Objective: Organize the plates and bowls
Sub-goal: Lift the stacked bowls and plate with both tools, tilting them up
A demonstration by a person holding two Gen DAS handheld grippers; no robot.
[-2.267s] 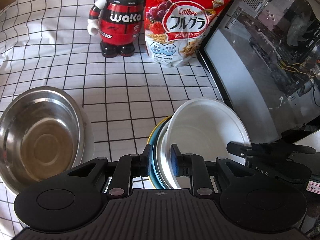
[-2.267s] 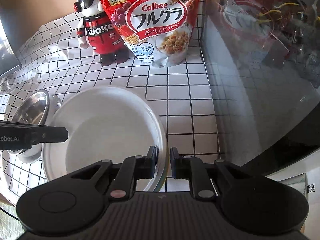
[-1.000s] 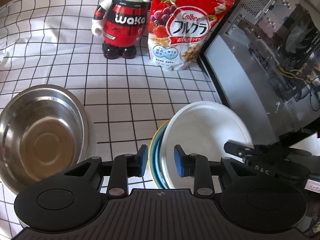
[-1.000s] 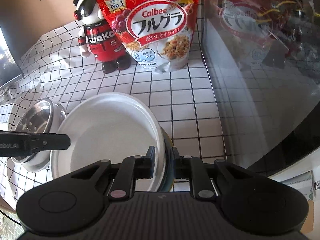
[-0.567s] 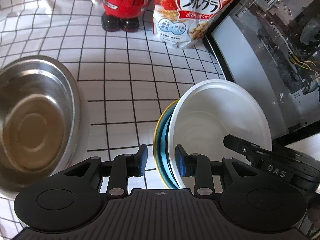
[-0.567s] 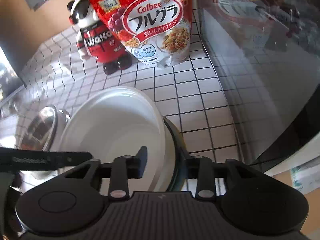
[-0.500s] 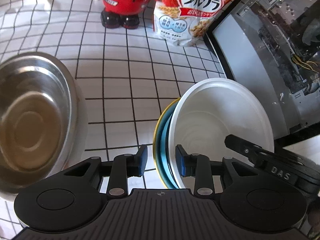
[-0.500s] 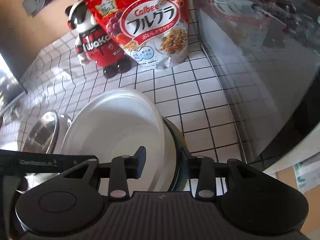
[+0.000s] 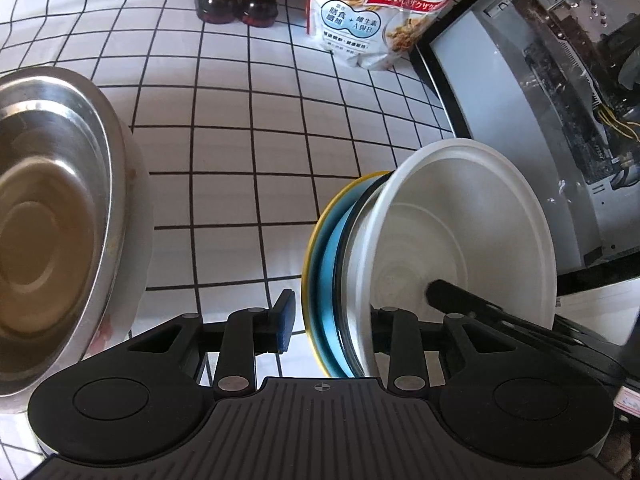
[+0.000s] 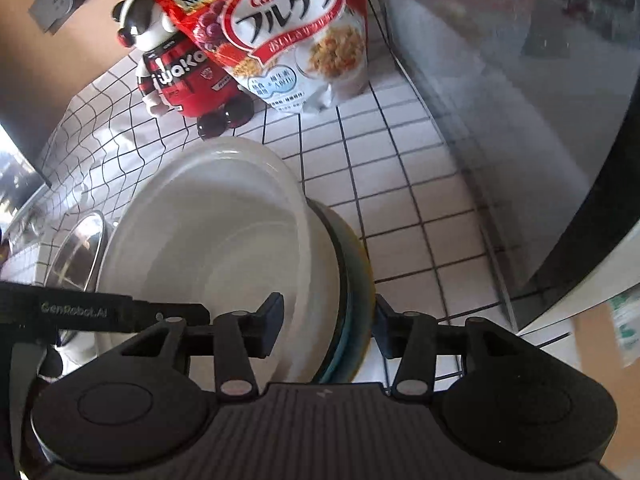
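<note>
A white bowl [image 9: 460,224] sits on a stack of plates with blue and yellow rims [image 9: 320,256] on the checked cloth. My left gripper [image 9: 328,320] is open, its fingers standing either side of the stack's near left rim. My right gripper [image 10: 328,320] is open too, its fingers astride the white bowl [image 10: 216,240] and the plate rims [image 10: 356,280] at the stack's right edge. A steel bowl [image 9: 44,216] rests to the left; it also shows in the right wrist view [image 10: 76,252].
A red and black toy figure [image 10: 180,68] and a red cereal bag [image 10: 280,32] stand at the back. A glass-sided computer case [image 9: 540,92] lines the right side, close to the stack. The checked cloth [image 9: 248,128] lies between the bowls.
Both grippers have opened from their pinch on the stack's rims. Both cameras have dropped lower and closer to the stack, which now rests on the cloth.
</note>
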